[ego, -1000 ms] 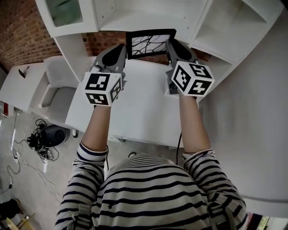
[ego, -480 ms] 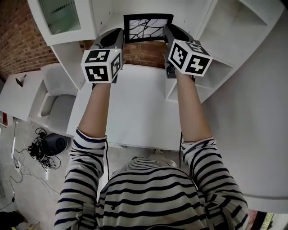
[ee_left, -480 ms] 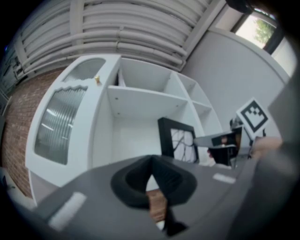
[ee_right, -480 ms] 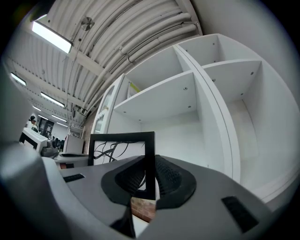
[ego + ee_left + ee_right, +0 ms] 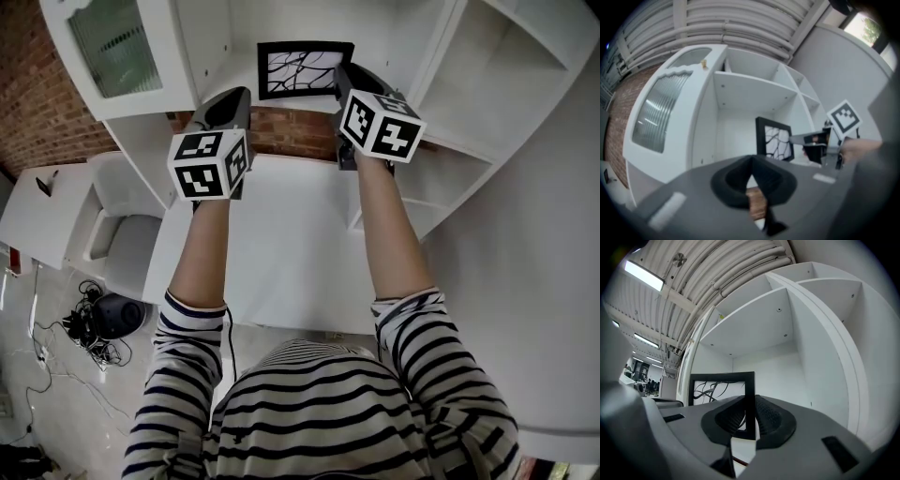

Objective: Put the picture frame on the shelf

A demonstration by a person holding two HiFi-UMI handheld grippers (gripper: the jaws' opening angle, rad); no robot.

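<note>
The black picture frame with a white branch print stands upright in the white shelf compartment. My right gripper is shut on its right edge; in the right gripper view the frame's bar sits between the pads of the right gripper. My left gripper hangs a little left of and below the frame, apart from it. In the left gripper view the left gripper is shut on nothing, and the frame and right gripper show beyond it.
A white table lies below the shelf. A glass-fronted cabinet door is at the left, further open compartments at the right. A brick wall, a white chair and floor cables lie at the left.
Both grippers rose from above the table to the shelf, carrying the frame up and back. The left gripper, earlier against the frame's left edge, now sits apart from it.
</note>
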